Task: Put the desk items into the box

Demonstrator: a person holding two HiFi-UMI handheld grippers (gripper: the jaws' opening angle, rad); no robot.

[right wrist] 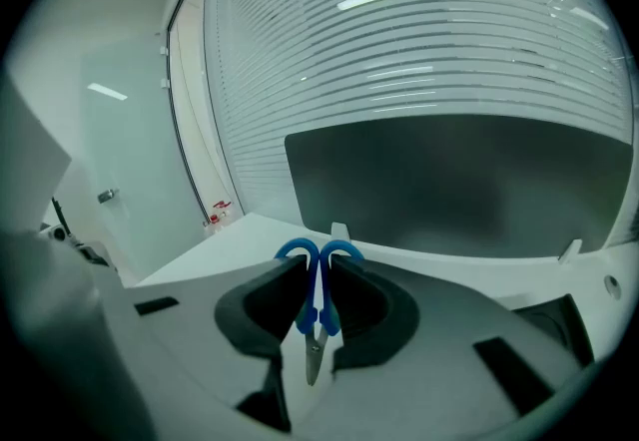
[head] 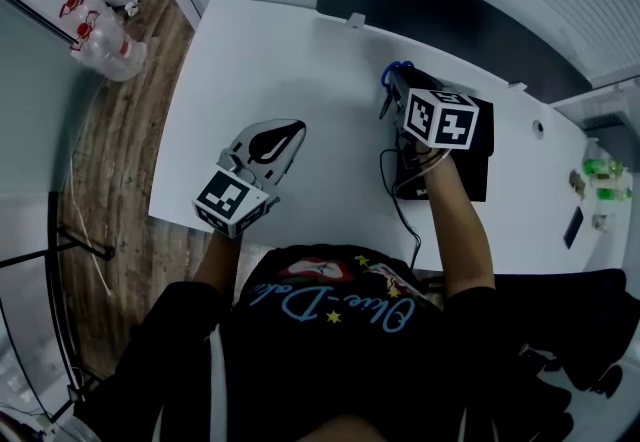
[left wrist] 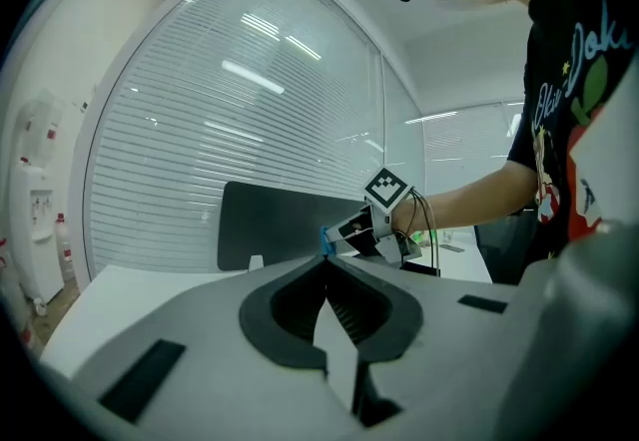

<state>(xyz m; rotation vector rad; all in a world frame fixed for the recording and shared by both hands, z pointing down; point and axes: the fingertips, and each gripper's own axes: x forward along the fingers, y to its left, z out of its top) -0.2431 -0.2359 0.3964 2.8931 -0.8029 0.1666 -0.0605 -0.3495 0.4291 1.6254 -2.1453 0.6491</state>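
A pair of blue-handled scissors (right wrist: 318, 289) is clamped between the jaws of my right gripper (right wrist: 319, 274), handles pointing away and blades back toward the camera. In the head view that gripper (head: 393, 82) hangs over the white desk (head: 280, 60), just left of the black box (head: 475, 165), with the blue handles (head: 398, 69) sticking out past its tips. My left gripper (head: 290, 137) is shut and holds nothing, low over the desk's front left. From the left gripper (left wrist: 325, 264) view I see the right gripper (left wrist: 349, 232) across the desk with the scissors (left wrist: 324, 241).
A dark partition (head: 440, 0) runs along the desk's far edge. A black cable (head: 397, 205) trails from the right hand over the desk's near edge. Small items (head: 598, 180) and a dark flat object (head: 572, 227) lie at far right. Water bottles (head: 100, 40) stand on the floor at left.
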